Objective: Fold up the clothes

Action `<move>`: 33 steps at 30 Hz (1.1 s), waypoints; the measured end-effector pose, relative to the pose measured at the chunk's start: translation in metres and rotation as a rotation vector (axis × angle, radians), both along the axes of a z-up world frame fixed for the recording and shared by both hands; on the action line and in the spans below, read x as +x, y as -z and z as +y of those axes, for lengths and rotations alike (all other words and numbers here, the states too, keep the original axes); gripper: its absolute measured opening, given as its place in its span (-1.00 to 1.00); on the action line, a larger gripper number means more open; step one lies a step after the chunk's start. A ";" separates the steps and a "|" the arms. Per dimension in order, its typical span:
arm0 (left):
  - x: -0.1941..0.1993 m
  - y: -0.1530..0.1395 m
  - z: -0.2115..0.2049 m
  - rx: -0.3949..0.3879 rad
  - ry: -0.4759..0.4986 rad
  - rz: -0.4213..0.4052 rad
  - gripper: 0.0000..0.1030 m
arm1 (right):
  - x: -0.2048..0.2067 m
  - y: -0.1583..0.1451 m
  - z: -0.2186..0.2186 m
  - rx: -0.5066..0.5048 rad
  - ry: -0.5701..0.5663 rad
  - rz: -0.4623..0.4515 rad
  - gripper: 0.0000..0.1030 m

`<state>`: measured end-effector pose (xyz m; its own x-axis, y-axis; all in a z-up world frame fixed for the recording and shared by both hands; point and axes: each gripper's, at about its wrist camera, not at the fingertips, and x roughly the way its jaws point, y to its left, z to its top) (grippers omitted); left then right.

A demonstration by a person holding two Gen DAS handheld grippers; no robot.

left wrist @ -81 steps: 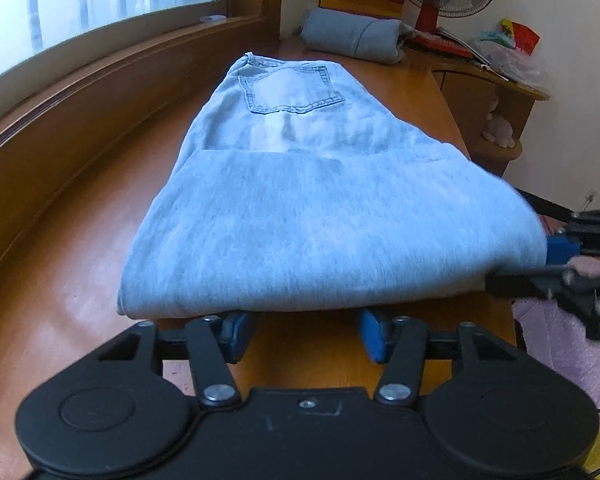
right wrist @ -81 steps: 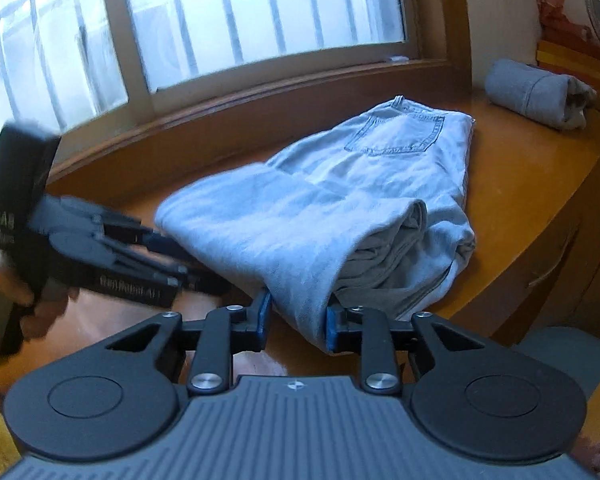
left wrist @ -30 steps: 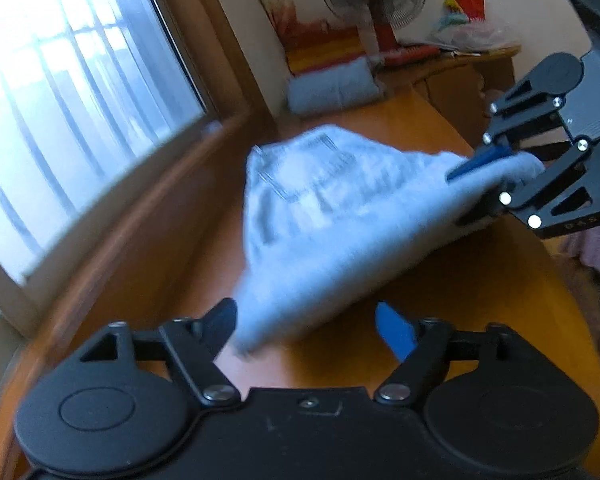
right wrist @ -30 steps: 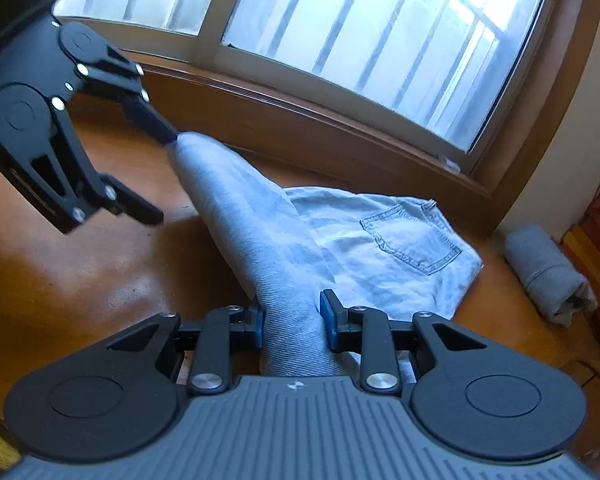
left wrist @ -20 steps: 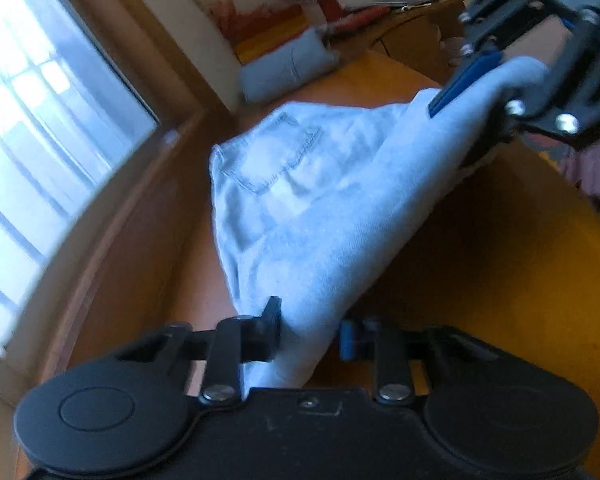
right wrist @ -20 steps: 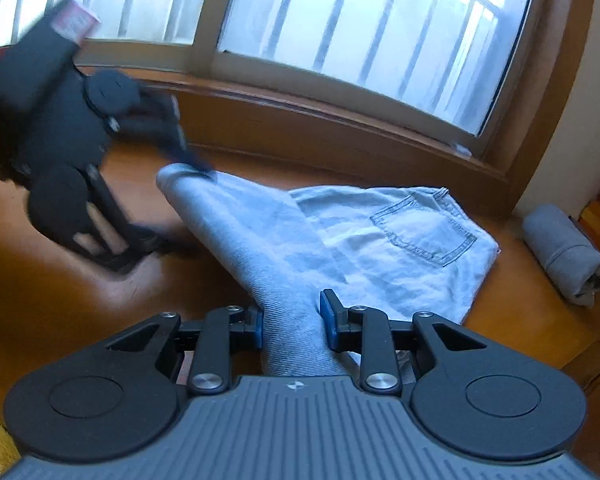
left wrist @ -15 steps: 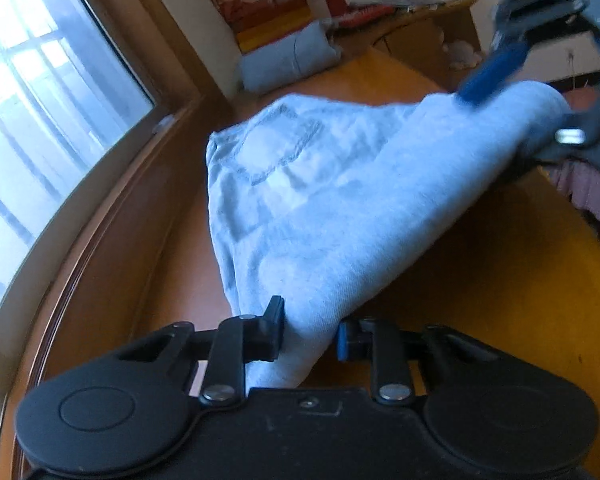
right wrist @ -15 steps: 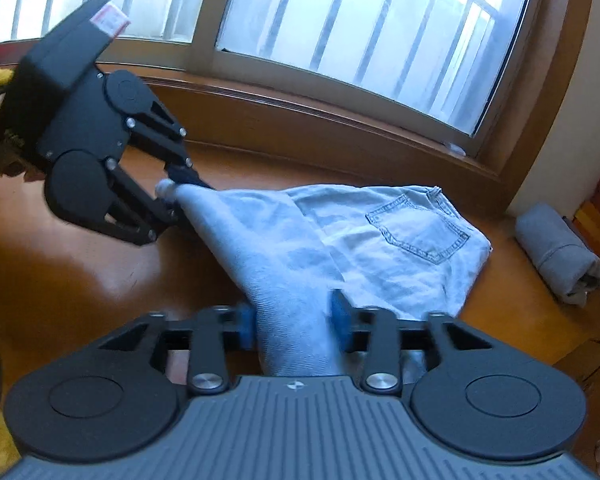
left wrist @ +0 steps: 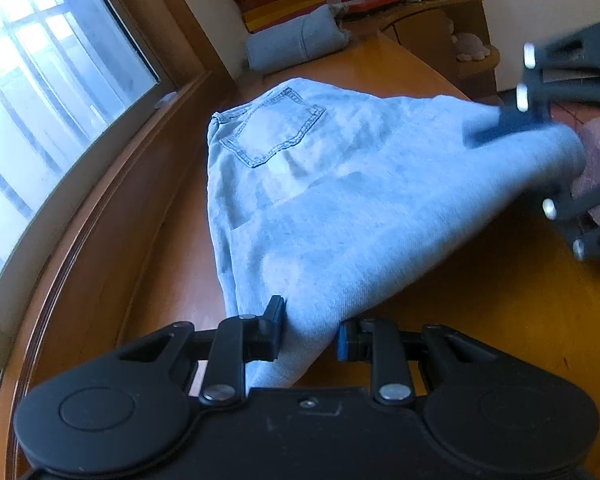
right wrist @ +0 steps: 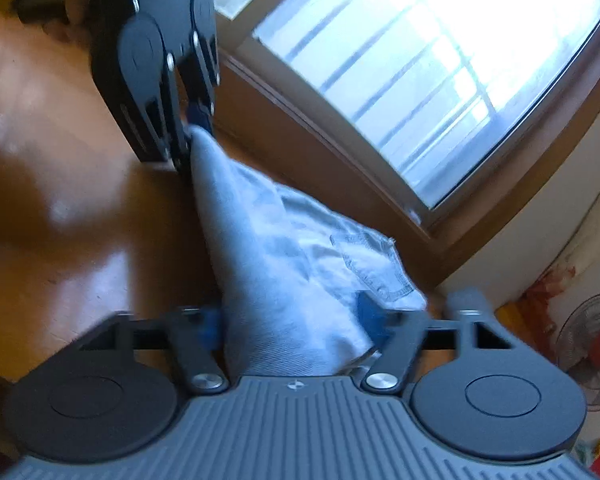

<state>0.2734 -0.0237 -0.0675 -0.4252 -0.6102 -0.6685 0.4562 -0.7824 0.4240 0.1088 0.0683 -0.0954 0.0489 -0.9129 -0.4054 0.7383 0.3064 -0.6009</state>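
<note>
Up off the tabletop [left wrist: 480, 300] came the near end of the jeans [left wrist: 340, 184]: a couple of seconds earlier the denim lay flat in a tidy half-fold, and now its folded edge was hoisted and stretched between the two tools. At the near corner the left gripper [left wrist: 308, 332], which had stood wide a second before, had its jaws drawn in narrow and clamped on the thick edge of cloth. Over on the other corner the right gripper [right wrist: 292, 328] had let go a touch and was just closing again; in its own view, smeared with motion, the jaws sat either side of a fat bundle of denim, the left pad against it, though whether the right pad was truly pressing I could not tell. The waistband end, with its back pocket [left wrist: 276, 128] facing up, was lying on the wood near the window ledge. So, as I judged it, the first lengthwise and crosswise folds were done, and the next fold was only begun: the lifted edge had yet to be carried over toward the pocket, laid down and released. Farther back a rolled grey garment [left wrist: 296, 44] sat by the wall, apparently one piece already finished.
</note>
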 end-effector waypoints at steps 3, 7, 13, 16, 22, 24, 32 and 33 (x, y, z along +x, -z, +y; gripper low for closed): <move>0.008 -0.009 0.009 0.037 0.000 -0.011 -0.56 | -0.001 -0.013 0.008 0.076 -0.023 -0.094 -0.49; 0.024 -0.027 0.041 0.134 0.010 -0.049 -0.54 | -0.012 -0.041 0.035 0.211 -0.096 -0.274 -0.49; 0.031 -0.067 0.051 0.229 0.004 0.027 -0.49 | -0.048 -0.079 0.045 0.335 -0.118 -0.561 -0.49; 0.014 -0.079 0.034 0.185 -0.010 0.088 -0.49 | -0.073 -0.091 0.030 0.333 -0.084 -0.681 -0.49; -0.041 -0.077 -0.029 0.106 -0.028 0.132 -0.17 | -0.122 -0.092 -0.028 0.321 0.032 -0.870 -0.42; -0.058 -0.069 -0.055 0.126 -0.057 0.142 -0.15 | -0.129 -0.080 -0.053 0.326 0.098 -0.858 -0.35; -0.090 -0.015 -0.104 0.171 -0.179 0.101 0.42 | -0.123 -0.033 -0.101 0.279 0.305 -0.639 0.24; -0.086 -0.017 -0.107 0.183 -0.199 0.116 0.44 | -0.122 -0.036 -0.096 0.254 0.316 -0.632 0.24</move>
